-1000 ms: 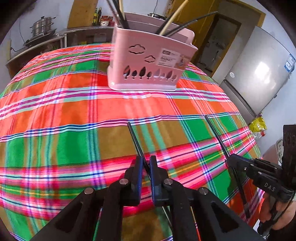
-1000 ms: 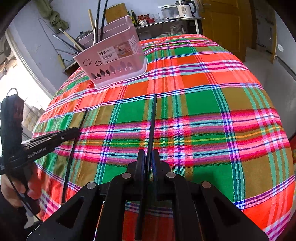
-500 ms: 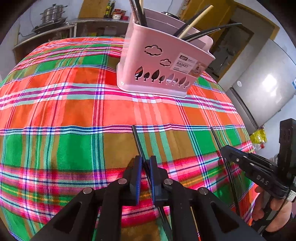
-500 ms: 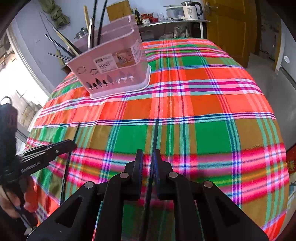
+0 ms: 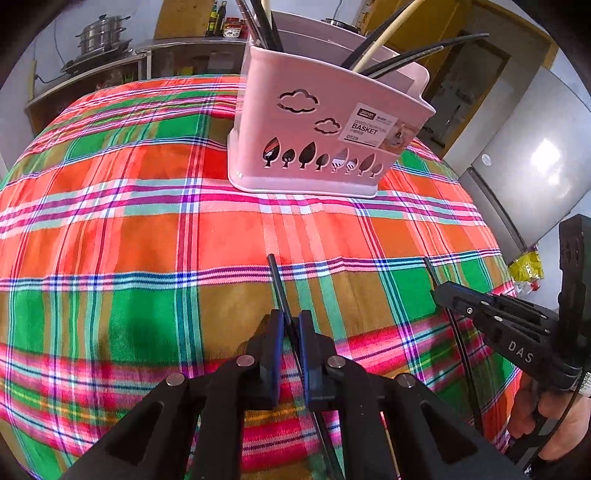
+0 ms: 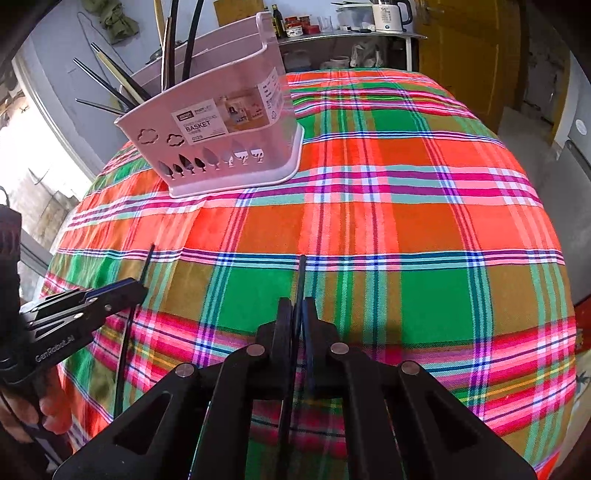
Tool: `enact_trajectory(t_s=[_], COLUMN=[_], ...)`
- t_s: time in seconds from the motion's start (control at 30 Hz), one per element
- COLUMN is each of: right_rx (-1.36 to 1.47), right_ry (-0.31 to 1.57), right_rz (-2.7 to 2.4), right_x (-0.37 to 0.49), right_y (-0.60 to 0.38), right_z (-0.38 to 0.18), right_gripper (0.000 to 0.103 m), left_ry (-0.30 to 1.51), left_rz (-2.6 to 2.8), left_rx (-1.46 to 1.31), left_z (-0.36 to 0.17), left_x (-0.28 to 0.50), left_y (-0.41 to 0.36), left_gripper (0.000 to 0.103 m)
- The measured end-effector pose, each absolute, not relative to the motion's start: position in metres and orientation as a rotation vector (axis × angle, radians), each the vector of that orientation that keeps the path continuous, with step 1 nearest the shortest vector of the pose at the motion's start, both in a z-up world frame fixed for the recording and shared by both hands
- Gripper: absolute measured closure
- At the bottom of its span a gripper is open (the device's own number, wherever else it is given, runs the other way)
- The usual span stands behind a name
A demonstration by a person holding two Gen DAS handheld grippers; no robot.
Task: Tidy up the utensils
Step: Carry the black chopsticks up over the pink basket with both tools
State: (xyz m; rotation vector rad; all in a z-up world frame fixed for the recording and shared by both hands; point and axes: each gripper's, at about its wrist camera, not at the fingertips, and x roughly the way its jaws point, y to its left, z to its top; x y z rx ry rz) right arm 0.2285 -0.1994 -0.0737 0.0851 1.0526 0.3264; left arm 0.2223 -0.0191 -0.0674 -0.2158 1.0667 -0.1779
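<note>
A pink utensil basket (image 5: 325,136) stands on the plaid tablecloth and holds several chopsticks; it also shows in the right wrist view (image 6: 221,125). My left gripper (image 5: 291,325) is shut on a black chopstick (image 5: 277,284) and holds it above the cloth, in front of the basket. My right gripper (image 6: 297,314) is shut on another black chopstick (image 6: 301,280), also above the cloth. Each gripper shows in the other's view, the right one (image 5: 439,291) beside the left, the left one (image 6: 138,288) beside the right.
The table carries a bright plaid cloth (image 6: 406,221). A shelf with a steel pot (image 5: 99,37) stands behind the table. A grey fridge (image 5: 535,155) is to the right. A kettle (image 6: 388,14) sits on a back counter by a yellow door.
Both grippers, each holding its chopstick, have moved forward toward the pink basket, which now looks larger and nearer in both views.
</note>
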Motion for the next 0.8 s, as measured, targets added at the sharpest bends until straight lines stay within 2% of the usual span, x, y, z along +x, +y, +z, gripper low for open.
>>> enact_trajectory(t_s=[0.3,0.8], right_rx=[0.093,0.092], right_ry=[0.989,0.761], right_rz=[0.365,0.404], right_x=[0.222,0.214], right_y=[-0.195,-0.190], right_z=[-0.044,0.056], right_gripper=[0.098,0.098], left_ry=[1.036,0.814], left_rz=[-0.222,-0.298], left_rx=[-0.242,-0.198], left_z=[-0.043,0.069], left_x=[0.225,0.221], left_y=[-0.016,-0.010], left_gripper=[0.098,0.099])
